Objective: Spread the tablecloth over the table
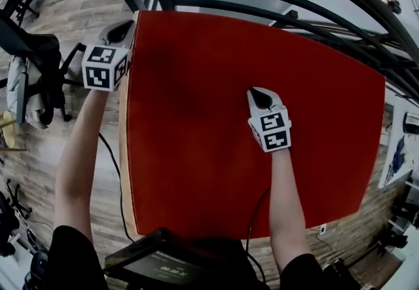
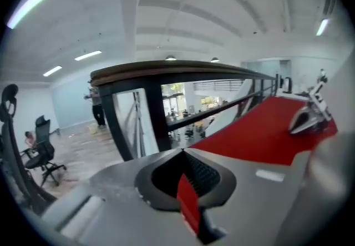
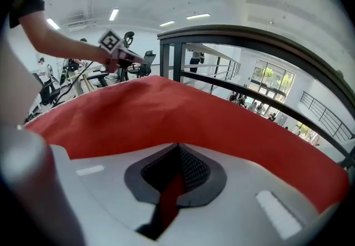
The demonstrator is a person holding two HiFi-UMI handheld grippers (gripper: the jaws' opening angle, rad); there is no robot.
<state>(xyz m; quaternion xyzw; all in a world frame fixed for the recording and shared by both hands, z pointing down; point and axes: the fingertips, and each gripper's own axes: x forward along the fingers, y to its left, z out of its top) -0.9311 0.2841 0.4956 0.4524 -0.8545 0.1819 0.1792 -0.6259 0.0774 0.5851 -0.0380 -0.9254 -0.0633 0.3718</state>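
**Inspector:** State of each gripper, and what it has.

**Operator:** My left gripper [image 1: 122, 32] is clenched on a thin fold of the red tablecloth [image 1: 216, 145]. Its own view shows a red strip nipped between the closed jaws. It sits at the far left corner of the bench [image 1: 124, 164]. My right gripper [image 1: 259, 95] is likewise clenched on a pinch of the same cloth, out near the middle of the top.

**Inspector:** Position of the cloth?

**Operator:** It lies flat over the bench and covers nearly all of the top. A narrow strip of pale wood shows bare along the left edge. Whether the cloth overhangs on the right side I cannot tell.

**Inspector:** Reason for those two holds?

**Operator:** My judgement is that the right hold anchors the middle so the whole sheet does not slide. The left hold has the corner, so I can draw it outward over that bare strip. The spread looks close to finished, with only squaring up outstanding.

**Inspector:** Any brands, labels or writing?

**Operator:** Each gripper carries a cube [image 1: 105, 67] with black-and-white square markers, which are patterns and not letters. A dark device [image 1: 163, 262] at the bottom of the head view shows a faint lit line, too small to read. I see no brand on the cloth or the bench.
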